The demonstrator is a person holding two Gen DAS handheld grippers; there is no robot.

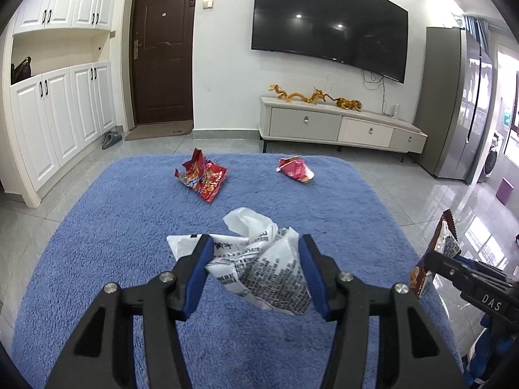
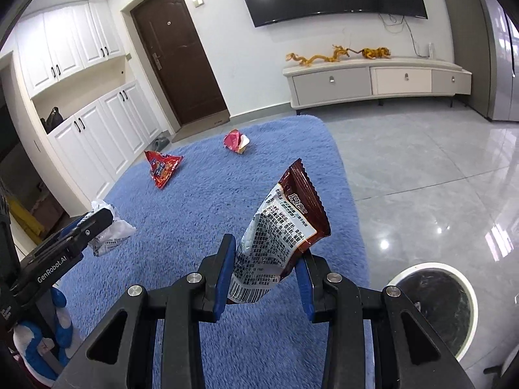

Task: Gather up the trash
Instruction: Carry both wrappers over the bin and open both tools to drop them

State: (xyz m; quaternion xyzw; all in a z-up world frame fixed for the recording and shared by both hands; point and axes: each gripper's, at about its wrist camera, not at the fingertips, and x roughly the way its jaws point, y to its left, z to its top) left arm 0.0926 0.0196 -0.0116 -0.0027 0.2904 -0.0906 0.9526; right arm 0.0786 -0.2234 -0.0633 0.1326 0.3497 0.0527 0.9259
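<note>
Blue-padded fingers of the left gripper are clamping a crumpled white plastic wrapper with black print; the right gripper is pinching a brown snack packet. Both pieces are hanging above the blue shaggy carpet. I judge the carrying step is going on; next is releasing them over the round white bin, near right. Two red wrappers, and, are lying far on the carpet: four pieces, one bin.

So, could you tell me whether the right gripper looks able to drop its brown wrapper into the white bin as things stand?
Probably yes. The right gripper, shut on the brown wrapper, is just left of the white bin, whose mouth is open, with only bare floor tile and rug edge between.
</note>
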